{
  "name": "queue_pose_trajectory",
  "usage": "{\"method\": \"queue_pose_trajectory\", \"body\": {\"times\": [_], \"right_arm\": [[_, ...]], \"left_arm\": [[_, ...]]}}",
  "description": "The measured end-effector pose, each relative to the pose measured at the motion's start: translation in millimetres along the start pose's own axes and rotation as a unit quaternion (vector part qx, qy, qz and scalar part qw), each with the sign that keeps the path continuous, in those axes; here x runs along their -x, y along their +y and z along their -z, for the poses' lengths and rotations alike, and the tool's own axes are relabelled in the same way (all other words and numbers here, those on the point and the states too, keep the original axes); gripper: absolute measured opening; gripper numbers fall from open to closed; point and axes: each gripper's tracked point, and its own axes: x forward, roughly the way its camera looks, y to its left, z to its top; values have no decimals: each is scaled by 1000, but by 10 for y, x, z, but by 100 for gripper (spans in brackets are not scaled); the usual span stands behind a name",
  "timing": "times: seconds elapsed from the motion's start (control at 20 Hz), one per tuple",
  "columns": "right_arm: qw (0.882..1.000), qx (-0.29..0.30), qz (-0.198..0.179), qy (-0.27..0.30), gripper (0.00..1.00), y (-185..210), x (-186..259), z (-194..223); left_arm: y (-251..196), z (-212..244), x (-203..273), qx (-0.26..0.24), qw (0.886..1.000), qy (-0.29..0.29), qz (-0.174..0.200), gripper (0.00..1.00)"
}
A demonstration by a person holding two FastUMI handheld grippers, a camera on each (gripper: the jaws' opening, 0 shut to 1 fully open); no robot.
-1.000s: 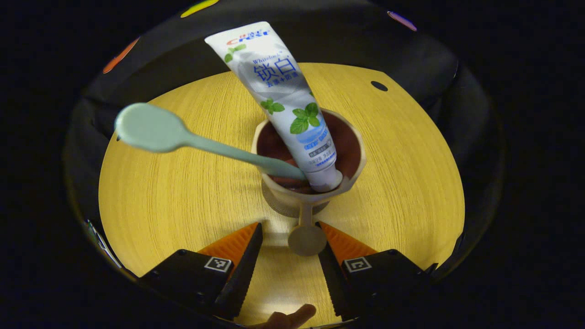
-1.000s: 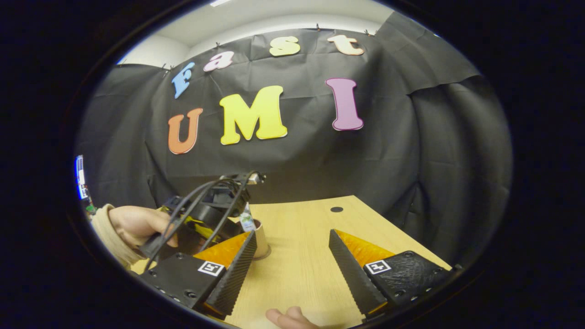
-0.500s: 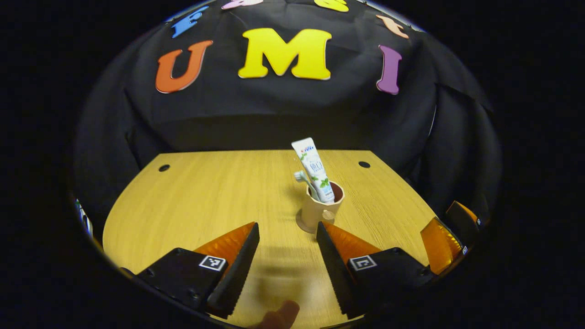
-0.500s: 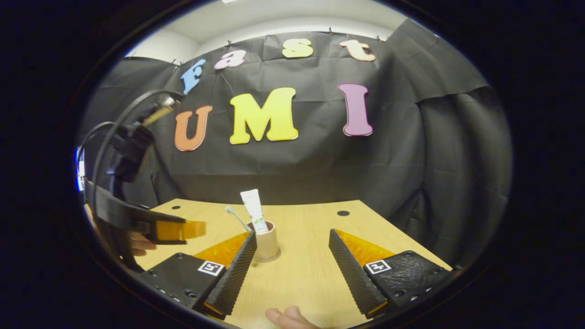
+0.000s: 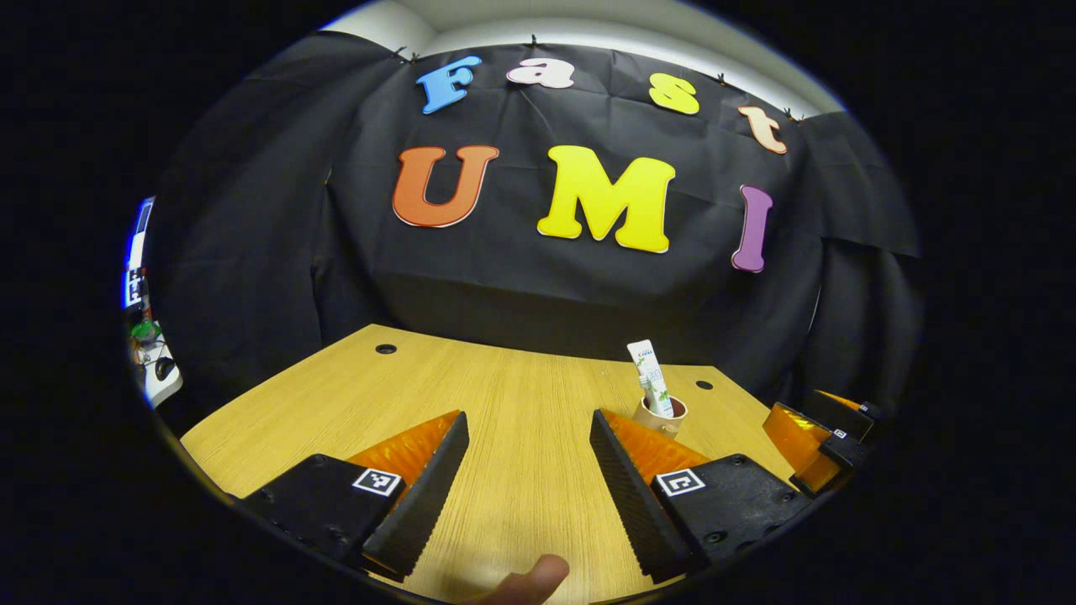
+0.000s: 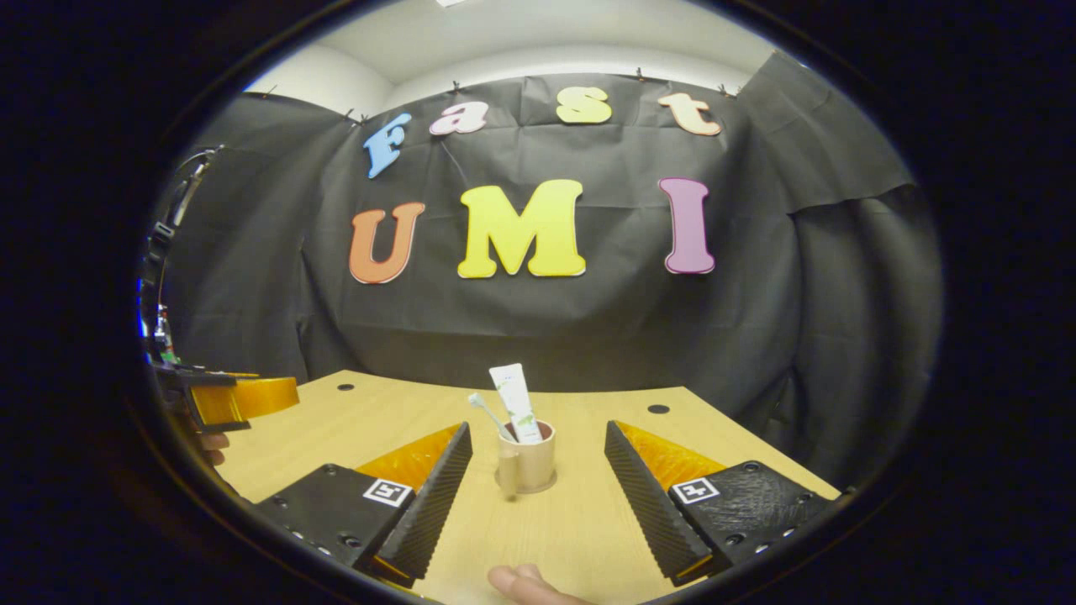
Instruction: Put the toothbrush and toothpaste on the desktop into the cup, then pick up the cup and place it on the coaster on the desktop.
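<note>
Right gripper view is showing the cup [image 6: 527, 460] sitting on the coaster [image 6: 527, 487], toothbrush [image 6: 489, 413] and toothpaste [image 6: 514, 391] inside; you're holding the right gripper [image 6: 538, 491] and the left gripper [image 5: 525, 475] open, empty, above the desktop [image 6: 580, 521].

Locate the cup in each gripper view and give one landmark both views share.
Left gripper view: cup right of centre, just beyond the left gripper's right finger.
Right gripper view: cup at lower centre, beyond the right gripper's open fingers.
Shared landmark: the toothpaste standing in it.
</note>
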Motion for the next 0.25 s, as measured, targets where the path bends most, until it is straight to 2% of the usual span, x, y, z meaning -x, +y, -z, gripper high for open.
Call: {"method": "queue_pose_trajectory", "body": {"times": [0.25], "right_arm": [[1000, 7, -6, 3, 94, 170, 5, 21]], "left_arm": [[249, -97, 85, -14, 999, -38, -25, 94]]}}
